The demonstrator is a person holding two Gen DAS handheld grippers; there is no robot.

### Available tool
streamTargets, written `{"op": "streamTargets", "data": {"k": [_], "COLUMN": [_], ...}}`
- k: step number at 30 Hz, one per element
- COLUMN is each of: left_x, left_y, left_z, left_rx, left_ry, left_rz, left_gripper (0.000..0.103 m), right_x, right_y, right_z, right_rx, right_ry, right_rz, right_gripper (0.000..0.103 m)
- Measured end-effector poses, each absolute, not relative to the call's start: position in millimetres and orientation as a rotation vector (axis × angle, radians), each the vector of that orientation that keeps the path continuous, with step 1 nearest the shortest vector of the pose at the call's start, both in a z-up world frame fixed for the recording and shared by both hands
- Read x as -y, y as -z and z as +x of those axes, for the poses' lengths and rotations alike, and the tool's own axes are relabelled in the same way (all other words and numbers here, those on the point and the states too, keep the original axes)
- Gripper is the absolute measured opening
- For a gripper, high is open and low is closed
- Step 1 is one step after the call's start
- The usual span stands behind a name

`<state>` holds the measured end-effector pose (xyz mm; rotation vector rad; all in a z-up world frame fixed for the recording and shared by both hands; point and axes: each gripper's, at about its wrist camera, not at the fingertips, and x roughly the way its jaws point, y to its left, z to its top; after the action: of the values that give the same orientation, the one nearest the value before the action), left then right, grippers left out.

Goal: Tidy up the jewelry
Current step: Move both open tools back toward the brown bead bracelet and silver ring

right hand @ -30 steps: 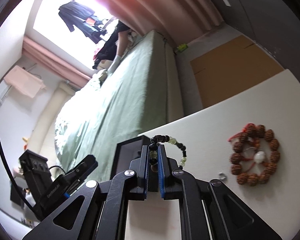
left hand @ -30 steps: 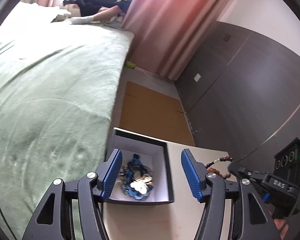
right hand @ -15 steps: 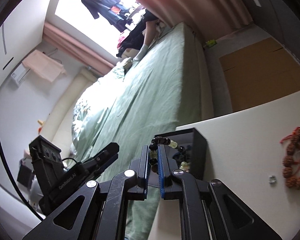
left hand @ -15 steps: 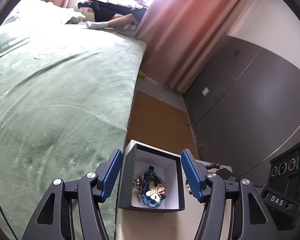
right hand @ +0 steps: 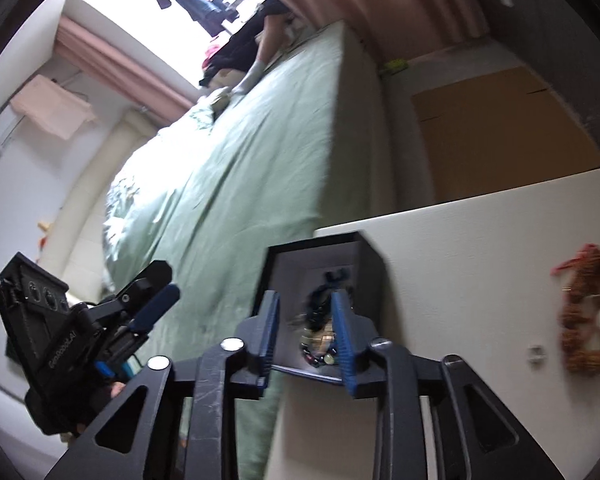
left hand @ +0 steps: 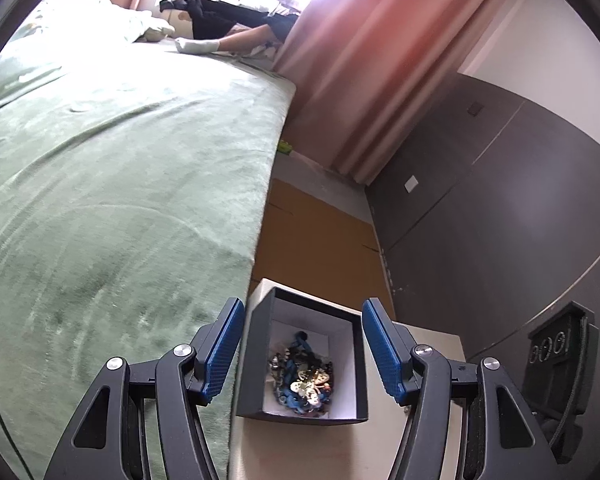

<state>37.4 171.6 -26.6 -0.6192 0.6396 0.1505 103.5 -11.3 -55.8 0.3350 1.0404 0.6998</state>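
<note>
A black jewellery box (left hand: 256, 360) with a white lining stands open at the corner of the white table (left hand: 320, 452). A tangle of blue and gold jewellery (left hand: 304, 380) lies inside. My left gripper (left hand: 303, 308) hangs open in front of the box, its blue pads clear of the walls. In the right wrist view my right gripper (right hand: 305, 298) hovers over the box (right hand: 368, 264), jaws opening, nothing pressed between them. Dark and pale beads (right hand: 320, 354) lie blurred in the box below. The left gripper (right hand: 156, 300) is off to the left, over the bed edge.
A brown seed bracelet (right hand: 588, 320) and a small silver ring (right hand: 537, 352) lie on the table (right hand: 480, 260) to the right. A green bed (left hand: 120, 200) borders the table's left side. Cardboard (left hand: 320, 232) covers the floor beyond; dark cabinets (left hand: 500, 220) stand right.
My right gripper carried the dark bead bracelet leftward over the box, then its jaws parted and the bracelet left them. The left gripper pulled back slightly and stayed open.
</note>
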Motion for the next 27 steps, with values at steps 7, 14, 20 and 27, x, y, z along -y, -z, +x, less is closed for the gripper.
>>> {"op": "streamTargets", "data": {"k": [7,14,20,27], "left_x": [-149.1,-110.3,-68.0,-14.8], "left_y": [29.2,33.5,39.0,49.6], "left_z": [46.9,62.9,77.1,90.5], "left_rx": [-0.662,-0.692,-0.725,-0.766], "left_ry": [-0.120,-0.066,-0.005,0.066], "left_rz": [-0.590,-0.541,-0.461,-0.343], "left_gripper": [0.062,0.062,0.062,0.062], "right_x": [68.5,116.6,153.0,190.8], "right_y": [41.3,35.3,40.1,48.5], "right_z": [100.1,106.5,112.3,115.4], "right_rx": [-0.993,-0.989,-1.022,-1.067], "right_ry": [-0.584,-0.478,-0.400,-0.327], "right_rz": [0.351,0.380,0.414,0.449], "right_gripper": [0.056,0.062,0.062,0.062]}}
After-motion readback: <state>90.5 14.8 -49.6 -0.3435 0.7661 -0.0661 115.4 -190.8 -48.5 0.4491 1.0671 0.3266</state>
